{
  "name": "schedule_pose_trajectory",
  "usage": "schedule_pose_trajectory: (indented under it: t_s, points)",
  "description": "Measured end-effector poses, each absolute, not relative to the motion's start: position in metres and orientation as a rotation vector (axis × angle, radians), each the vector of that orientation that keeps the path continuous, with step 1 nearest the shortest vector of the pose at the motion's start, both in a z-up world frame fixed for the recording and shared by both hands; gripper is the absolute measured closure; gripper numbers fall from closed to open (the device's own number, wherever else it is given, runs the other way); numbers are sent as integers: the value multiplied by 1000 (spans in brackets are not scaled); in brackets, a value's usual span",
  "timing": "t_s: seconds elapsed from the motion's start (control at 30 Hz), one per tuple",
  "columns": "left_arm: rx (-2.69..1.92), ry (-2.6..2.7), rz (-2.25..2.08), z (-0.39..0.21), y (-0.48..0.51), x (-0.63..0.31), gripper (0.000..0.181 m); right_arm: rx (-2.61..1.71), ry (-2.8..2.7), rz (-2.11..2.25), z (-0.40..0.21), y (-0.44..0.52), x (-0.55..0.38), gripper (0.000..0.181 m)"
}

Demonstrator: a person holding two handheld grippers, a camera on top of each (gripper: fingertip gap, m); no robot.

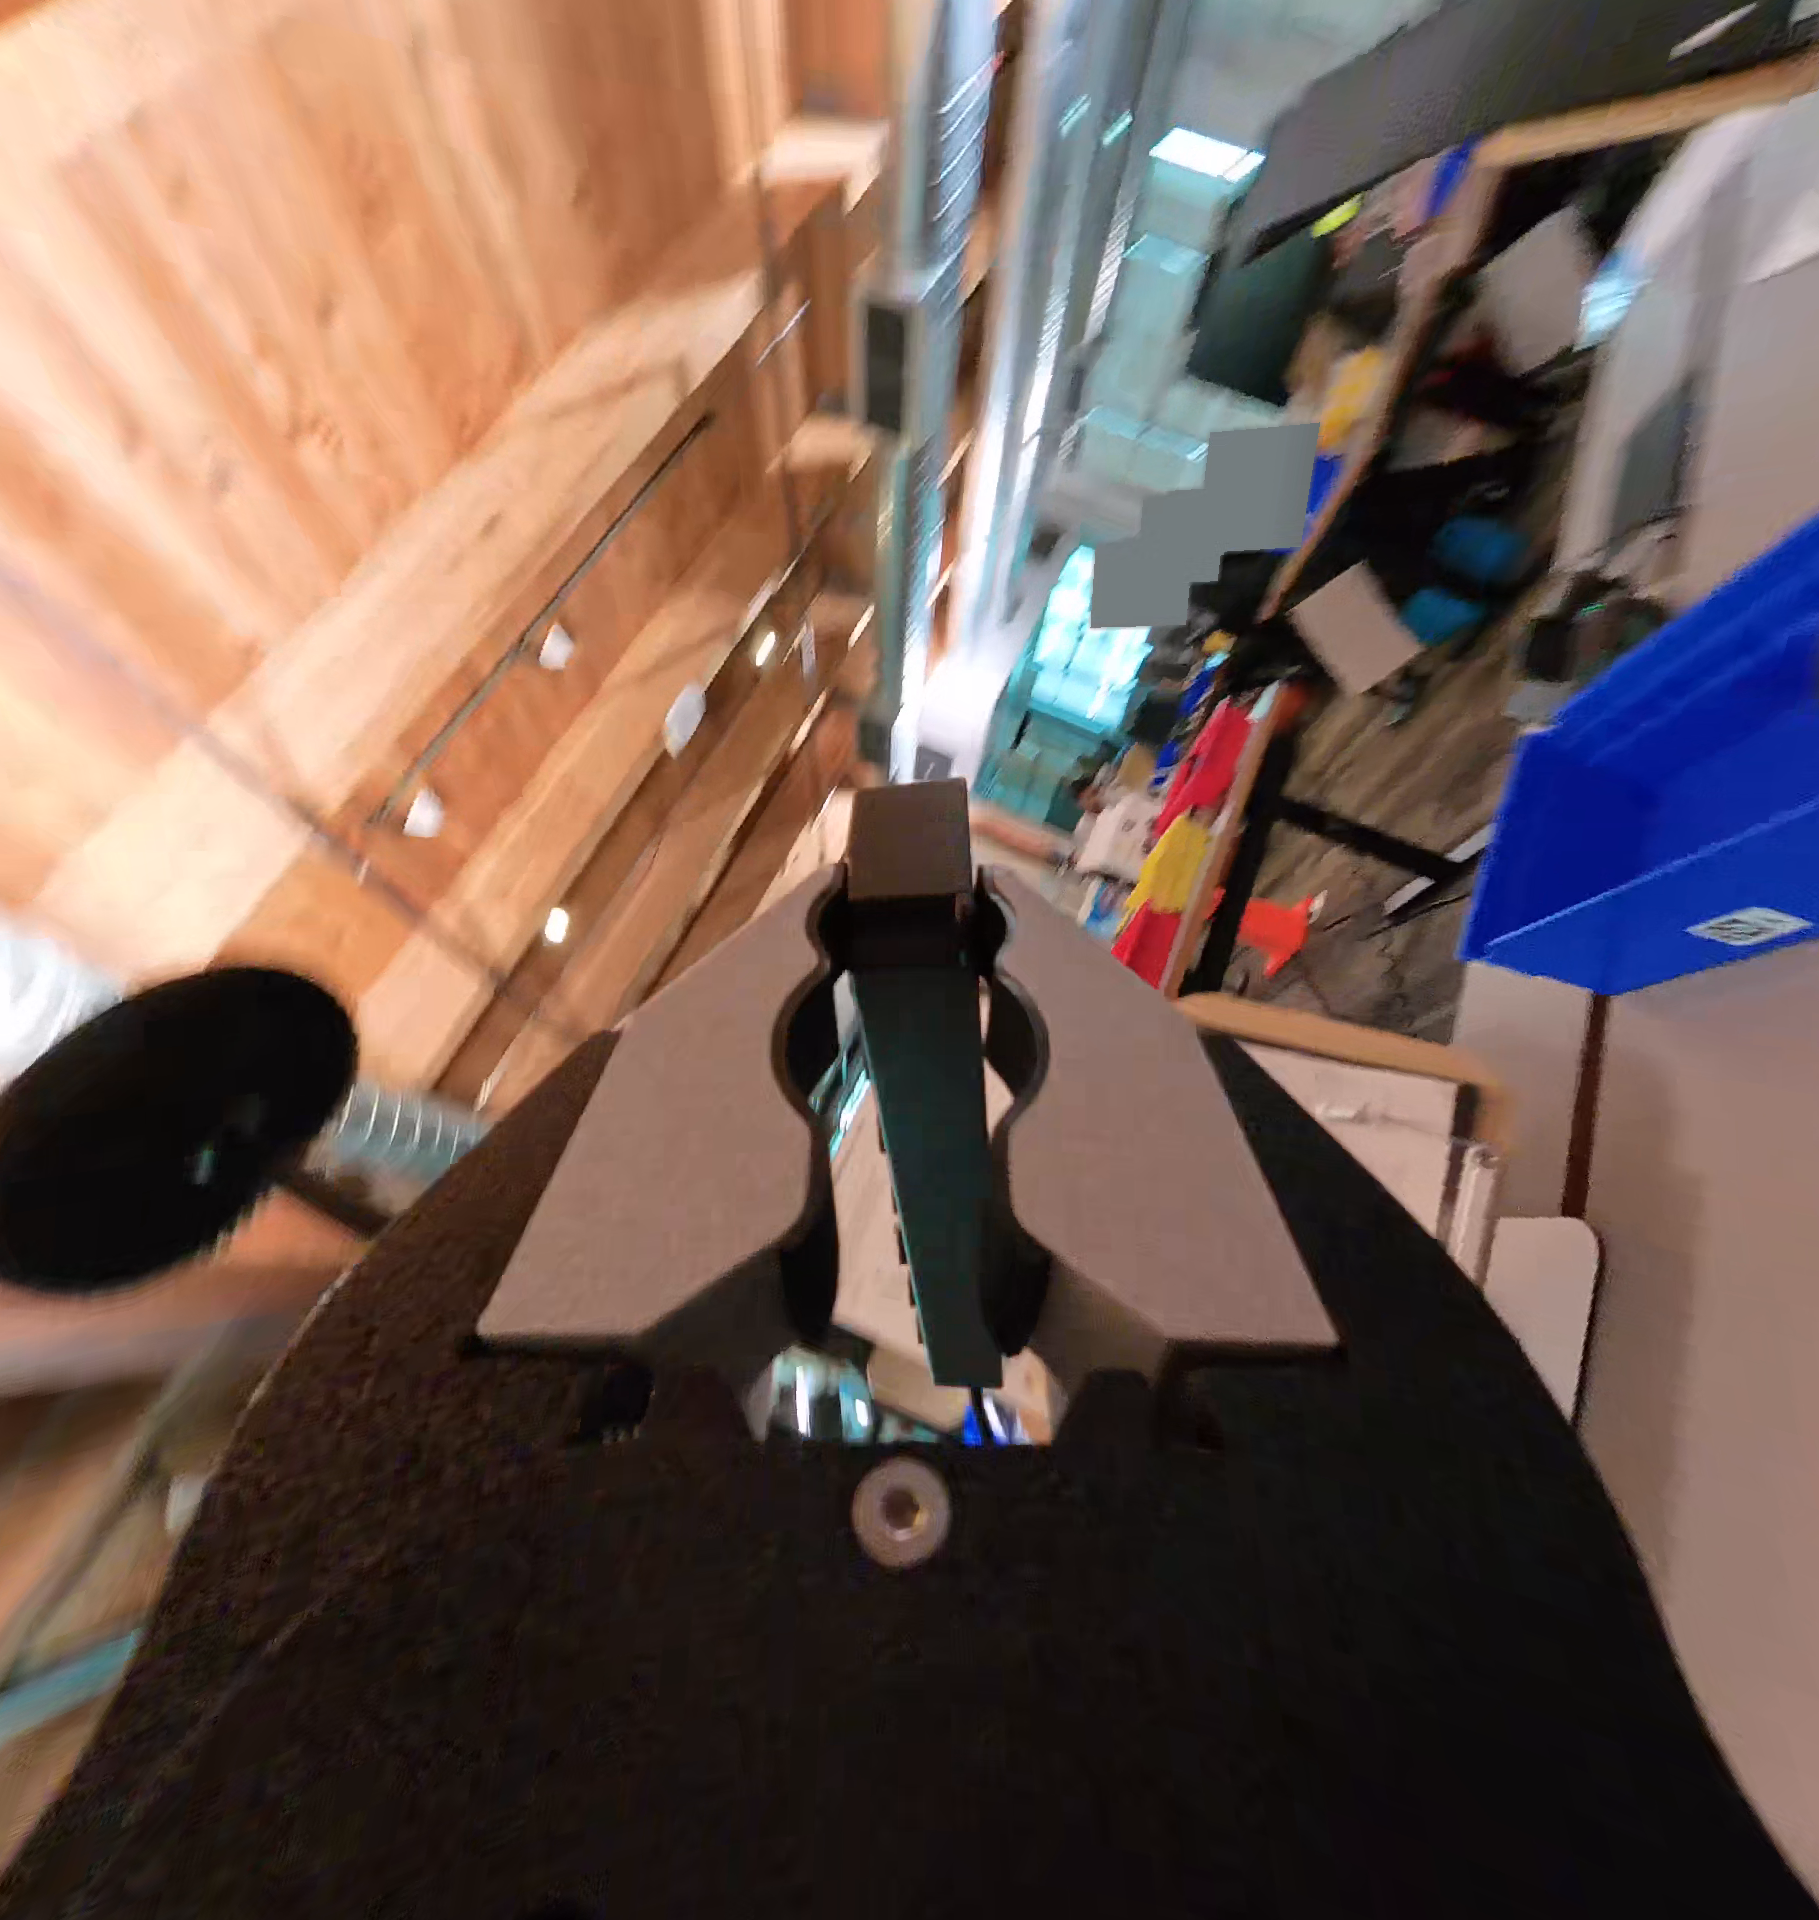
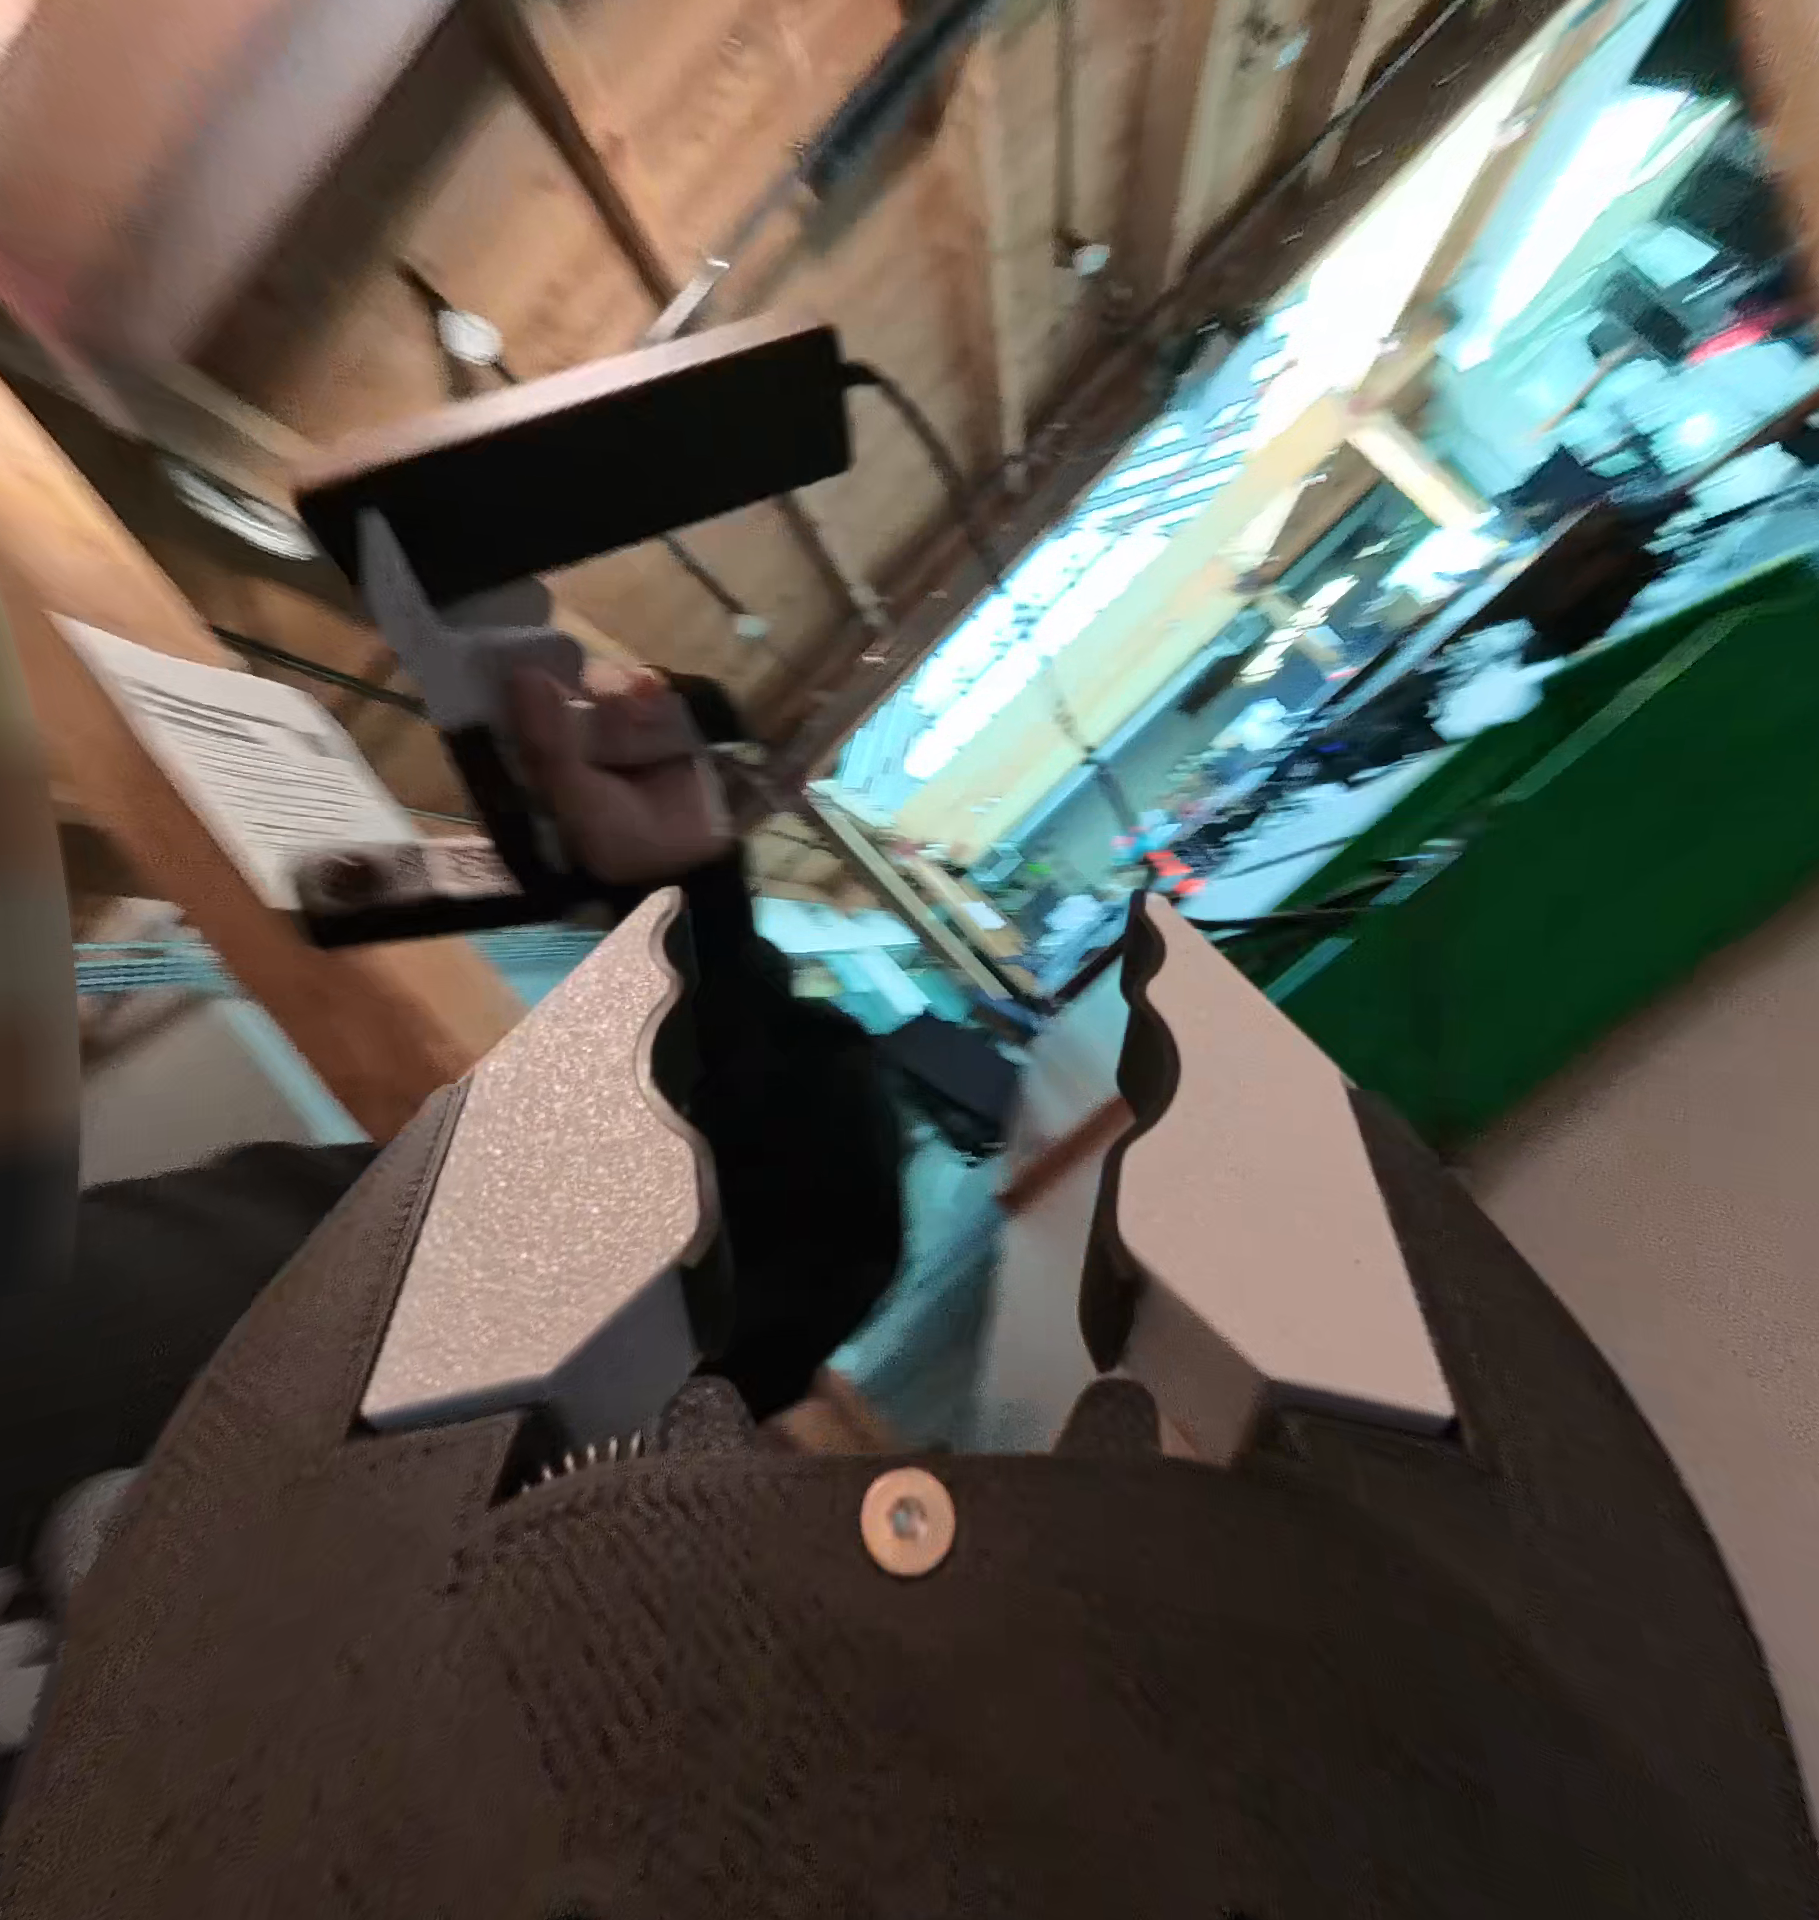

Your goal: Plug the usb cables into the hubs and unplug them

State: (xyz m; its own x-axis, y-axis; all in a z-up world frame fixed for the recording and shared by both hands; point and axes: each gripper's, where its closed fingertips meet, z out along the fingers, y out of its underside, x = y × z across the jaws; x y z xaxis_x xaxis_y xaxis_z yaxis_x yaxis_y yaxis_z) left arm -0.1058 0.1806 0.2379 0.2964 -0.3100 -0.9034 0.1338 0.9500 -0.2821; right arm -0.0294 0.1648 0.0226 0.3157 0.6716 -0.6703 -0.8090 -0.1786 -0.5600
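My left gripper (image 1: 910, 914) is clenched on one hub (image 1: 920, 1091), a slim dark bar pinched near its far end, its length running back toward the camera; a thin dark lead shows at its near end, but I can't tell whether that is the hub's own cord or a plugged cable. From the right wrist view I see the same hub (image 2: 583, 457) held up in the air by the left gripper (image 2: 448, 623), with a cord (image 2: 926, 436) leaving its far end and a hand (image 2: 624, 769) on the handle below. My right gripper (image 2: 910, 935) is released, jaws wide apart, with nothing between them. Both views are tilted up toward wooden ceiling beams and smeared by motion, so the desk surface and any loose usb cables are out of my sight. As for progress, I judge we are either between rounds or near the start: the hub is in hand, no plug is visibly seated in a side port, and the right gripper has yet to fetch a cable. My count: one hub, one cord on it, two grippers, one blue bin (image 1: 1694, 790) off to the right, one black round knob (image 1: 146, 1132) at the left.
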Motion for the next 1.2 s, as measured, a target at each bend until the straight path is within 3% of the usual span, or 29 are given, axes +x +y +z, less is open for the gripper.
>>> schedule_pose_trajectory:
  t_s: [0.23, 0.43, 0.47, 0.53, 0.57, 0.63, 0.8, 0.87, 0.97, 1.07, 1.2]
  points:
    - [186, 1473, -385, 187, 84, -67, 161, -797, 118, 1870, 80, 107, -56, 101]
    - [143, 1589, -586, 135, 73, -37, 161, -670, 345, 1898, 58, 111, -20, 106]
    - [145, 1612, -575, 121, 73, -32, 161, -703, 377, 1872, 51, 115, -15, 109]
    - [206, 1668, -489, 90, 70, -26, 161, -830, 436, 1774, 35, 125, -10, 95]
    - [253, 1703, -412, 73, 68, -24, 161, -859, 444, 1757, 32, 126, -6, 97]
    - [344, 1746, -253, 43, 67, -23, 161, -933, 422, 1741, 26, 127, -3, 116]
    - [546, 1843, -94, -17, 60, -31, 161, -1231, 290, 1632, 1, 137, -20, 124]
    - [595, 1850, -29, -31, 66, -32, 161, -1192, 349, 1616, -2, 143, -8, 153]
    - [546, 1795, 80, -32, 87, -28, 155, -1133, 336, 1537, -3, 143, 6, 156]
    - [396, 1802, -5, -31, 104, -32, 133, -1166, 322, 1311, -1, 145, 21, 157]
    - [-116, 1765, -234, -3, 140, -30, 129, -1262, 256, 833, 3, 147, 40, 157]
